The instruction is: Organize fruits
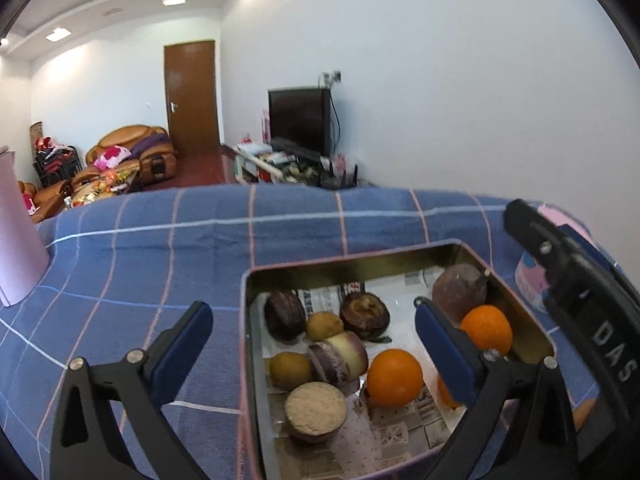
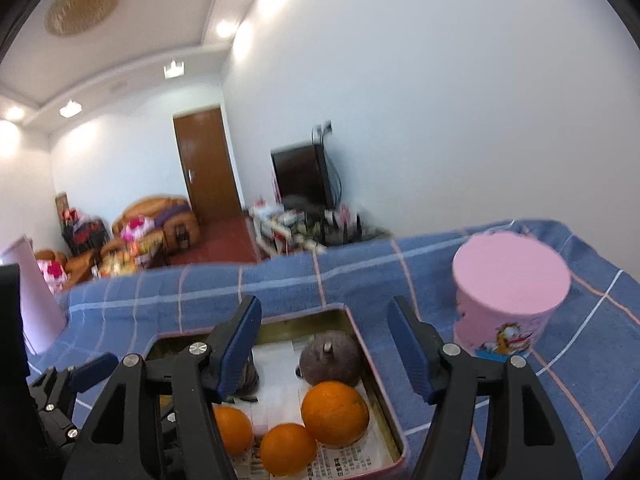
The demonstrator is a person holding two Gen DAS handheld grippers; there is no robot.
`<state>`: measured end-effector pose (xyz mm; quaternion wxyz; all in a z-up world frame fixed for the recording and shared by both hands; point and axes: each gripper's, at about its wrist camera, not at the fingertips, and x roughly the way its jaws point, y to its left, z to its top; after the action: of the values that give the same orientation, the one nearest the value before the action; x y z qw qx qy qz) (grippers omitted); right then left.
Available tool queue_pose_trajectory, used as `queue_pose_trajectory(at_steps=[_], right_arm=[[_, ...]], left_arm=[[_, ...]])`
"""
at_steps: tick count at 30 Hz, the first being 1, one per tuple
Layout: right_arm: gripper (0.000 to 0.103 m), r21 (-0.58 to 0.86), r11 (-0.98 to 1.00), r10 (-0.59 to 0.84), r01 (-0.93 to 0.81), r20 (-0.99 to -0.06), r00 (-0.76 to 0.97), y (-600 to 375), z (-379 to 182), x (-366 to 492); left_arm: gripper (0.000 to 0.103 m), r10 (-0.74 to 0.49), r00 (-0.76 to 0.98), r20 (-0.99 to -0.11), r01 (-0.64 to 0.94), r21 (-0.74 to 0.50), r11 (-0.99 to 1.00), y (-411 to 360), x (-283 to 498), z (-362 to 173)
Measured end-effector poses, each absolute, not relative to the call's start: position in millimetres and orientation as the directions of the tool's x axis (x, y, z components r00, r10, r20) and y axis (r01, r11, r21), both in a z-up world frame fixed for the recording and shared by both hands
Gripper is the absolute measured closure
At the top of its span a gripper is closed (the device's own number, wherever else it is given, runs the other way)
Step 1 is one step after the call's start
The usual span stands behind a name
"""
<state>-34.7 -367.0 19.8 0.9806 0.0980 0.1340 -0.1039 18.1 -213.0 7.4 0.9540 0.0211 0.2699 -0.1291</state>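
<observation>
My left gripper hung with jaws wide and empty, one finger outside the tin. My right gripper stood part open, holding nothing, over the oranges at the tin's near end. Lowering, a finger might have caught the rim and tipped it. Only the left view showed the cut fruit; only the right showed the pink tub clearly, probably near the tabletop's far right corner.

Home living room: leather sofa, television on low stand, wooden door, checked blue cloth on table
</observation>
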Motion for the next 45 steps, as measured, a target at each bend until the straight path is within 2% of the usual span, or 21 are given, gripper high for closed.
queue_pose_trajectory(at_steps=[2,3,5,13,23,45], right_arm=[[0.018,0.161,0.955,-0.209,0.248,-0.228,0.951,-364.7,23.5,-44.5],[0.016,0.154,0.953,-0.226,0.261,-0.211,0.951,-362.5,24.7,-48.5],[0.016,0.138,0.952,-0.247,0.273,-0.182,0.952,-357.4,27.3,-56.3],[0.016,0.136,0.946,-0.269,0.293,-0.171,0.948,-343.1,31.6,-83.1],[0.016,0.083,0.944,-0.308,0.319,-0.119,0.944,-321.4,36.3,-111.7],[0.016,0.076,0.94,-0.322,0.334,-0.13,0.938,-320.5,35.4,-113.5]], left_arm=[[0.0,-0.237,0.839,-0.49,0.253,-0.034,0.967,-207.1,10.4,10.0],[0.0,-0.235,0.845,-0.481,0.249,-0.035,0.968,-204.7,7.7,10.7],[0.0,-0.232,0.857,-0.46,0.24,-0.041,0.97,-198.4,1.4,12.6],[0.0,-0.217,0.885,-0.413,0.218,-0.045,0.975,-180.0,-21.1,15.5],[0.0,-0.201,0.92,-0.338,0.213,0.0,0.977,-169.9,-51.2,20.6],[0.0,-0.183,0.925,-0.334,0.196,0.005,0.981,-165.7,-57.0,20.8]])
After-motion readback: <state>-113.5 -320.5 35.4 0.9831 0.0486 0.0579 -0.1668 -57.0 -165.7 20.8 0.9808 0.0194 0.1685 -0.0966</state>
